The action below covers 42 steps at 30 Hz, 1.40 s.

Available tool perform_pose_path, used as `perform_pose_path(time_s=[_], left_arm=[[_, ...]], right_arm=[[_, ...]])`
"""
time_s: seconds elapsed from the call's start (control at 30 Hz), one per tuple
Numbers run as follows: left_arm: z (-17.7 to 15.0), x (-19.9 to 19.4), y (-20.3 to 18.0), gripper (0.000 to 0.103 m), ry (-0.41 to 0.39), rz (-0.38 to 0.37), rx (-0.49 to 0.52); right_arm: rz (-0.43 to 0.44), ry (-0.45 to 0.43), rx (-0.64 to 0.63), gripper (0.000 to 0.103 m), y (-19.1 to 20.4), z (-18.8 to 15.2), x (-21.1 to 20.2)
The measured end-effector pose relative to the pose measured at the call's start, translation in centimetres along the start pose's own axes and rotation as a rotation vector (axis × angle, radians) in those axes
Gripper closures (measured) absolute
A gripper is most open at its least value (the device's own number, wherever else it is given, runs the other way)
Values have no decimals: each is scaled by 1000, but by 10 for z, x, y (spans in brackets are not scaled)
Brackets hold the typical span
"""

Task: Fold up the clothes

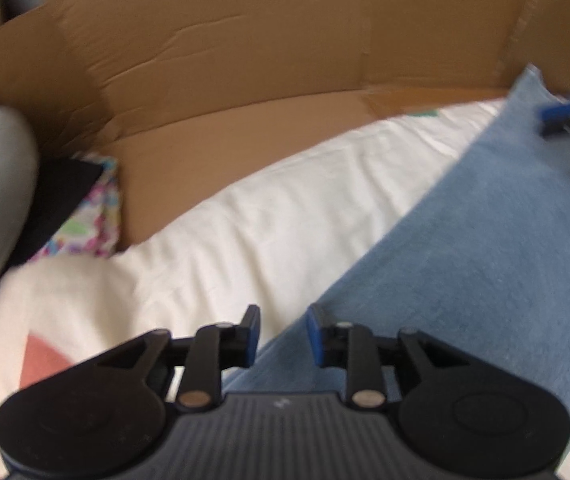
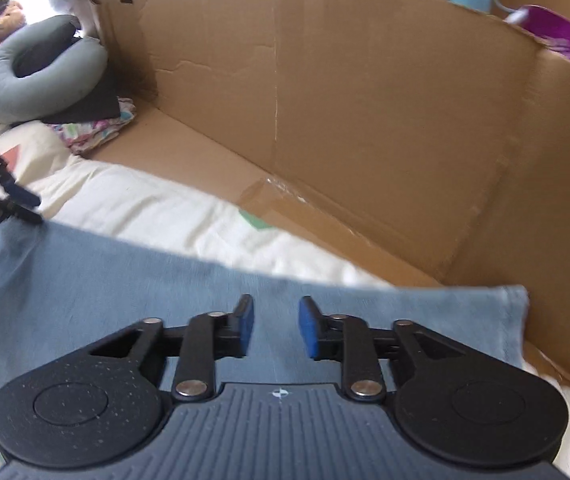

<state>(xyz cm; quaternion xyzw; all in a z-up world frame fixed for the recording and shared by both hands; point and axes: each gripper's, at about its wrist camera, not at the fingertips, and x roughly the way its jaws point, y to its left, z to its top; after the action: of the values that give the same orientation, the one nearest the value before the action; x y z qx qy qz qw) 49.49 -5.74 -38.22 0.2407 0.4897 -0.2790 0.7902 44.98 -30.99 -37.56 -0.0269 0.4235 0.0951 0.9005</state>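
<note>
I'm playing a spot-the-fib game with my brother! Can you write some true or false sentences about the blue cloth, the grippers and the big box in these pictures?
1. The blue cloth lies on a white sheet. True.
2. The right gripper is squeezing the blue cloth. False: its jaws stand apart above the cloth, with nothing between them.
3. A cardboard box stands behind the cloth. True.
4. The left gripper is shut tight. False: its jaws are open, over the cloth's edge.
5. The grey ring-shaped pillow sits inside the cardboard box. False: it rests outside, beside the box's left wall.
</note>
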Motion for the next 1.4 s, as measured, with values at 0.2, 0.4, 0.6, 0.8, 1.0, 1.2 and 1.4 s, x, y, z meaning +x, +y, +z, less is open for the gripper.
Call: perform_pose_path(time_s=[0.2,0.4,0.6,0.8,1.0,1.2,1.4], left_arm=[[-10,-7,14,68,24,46,-137],[-10,-15,12,63,0,50,-184],[5,-26,-4,54,-33,4,-218],[22,-30,-33,49,-58,-61,-241],[36,-25,-72,49,-56,-134,-218],[47,-20,-113,49,1,-175,-126],[54,-23,-155,45,23,-223,-47]], right_arm=[[-42,3,87,64,-20,-37,-35],[-71,36,140,63,-31,-66,-53],[-92,12,240,61,-39,-86,-73],[-113,-8,332,61,-47,-118,-89],[-128,-35,485,61,-67,-154,-102],[-136,-111,682,61,-92,-170,-102],[-116,-184,828,61,-107,-172,-96]])
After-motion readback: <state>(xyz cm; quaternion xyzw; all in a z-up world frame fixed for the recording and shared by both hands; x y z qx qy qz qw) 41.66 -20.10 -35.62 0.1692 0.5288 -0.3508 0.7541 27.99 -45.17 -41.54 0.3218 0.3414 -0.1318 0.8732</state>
